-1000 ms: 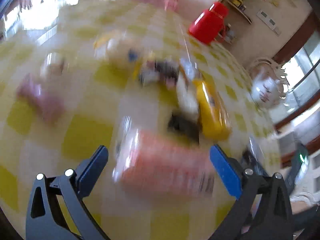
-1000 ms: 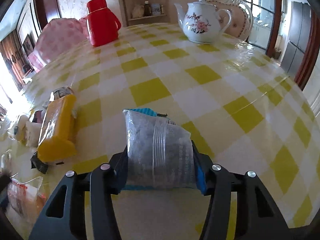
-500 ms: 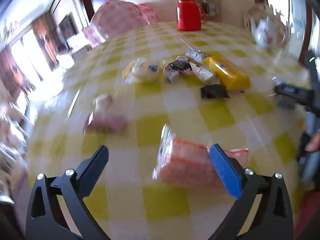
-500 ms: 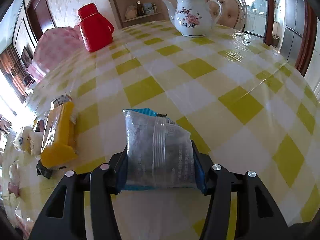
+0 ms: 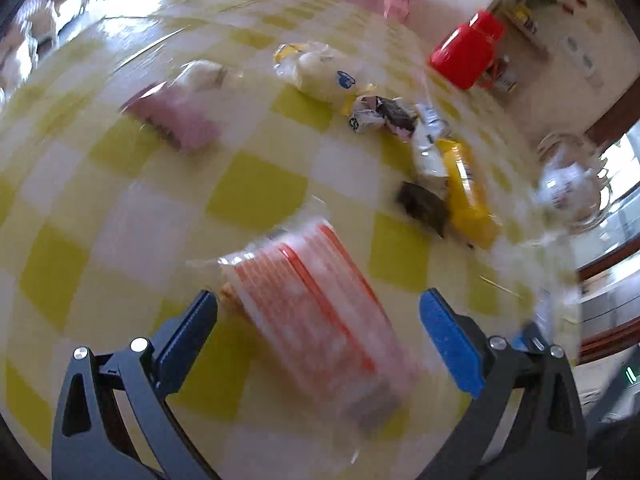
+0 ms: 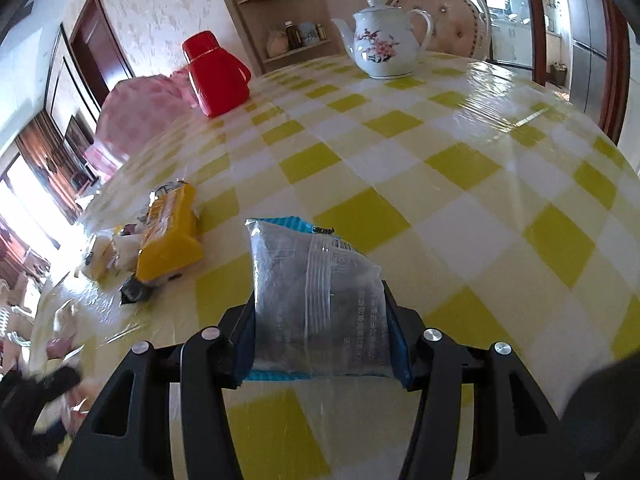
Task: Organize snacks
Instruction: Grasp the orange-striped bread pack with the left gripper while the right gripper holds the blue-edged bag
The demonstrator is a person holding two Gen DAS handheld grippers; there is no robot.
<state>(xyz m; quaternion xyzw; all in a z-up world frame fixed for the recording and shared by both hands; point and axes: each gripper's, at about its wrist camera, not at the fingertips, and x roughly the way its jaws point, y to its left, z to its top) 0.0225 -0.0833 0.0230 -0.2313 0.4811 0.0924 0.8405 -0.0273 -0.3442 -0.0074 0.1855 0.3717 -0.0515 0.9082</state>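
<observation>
Our right gripper [image 6: 322, 344] pinches a grey packet [image 6: 318, 300] at its sides, carried above the checked table [image 6: 460, 168]. Our left gripper [image 5: 318, 330] hangs spread over an orange packet [image 5: 316, 320], apparently sizing a grasp; the remaining snacks [image 5: 400, 132] lie heaped beyond, awaiting sorting.

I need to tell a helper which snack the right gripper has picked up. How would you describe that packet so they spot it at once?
On the yellow-and-white checked table, look near its front edge, away from the snack pile on the left. There the right gripper is shut on a clear packet with dark contents and blue edges, the only snack held off the table.
</observation>
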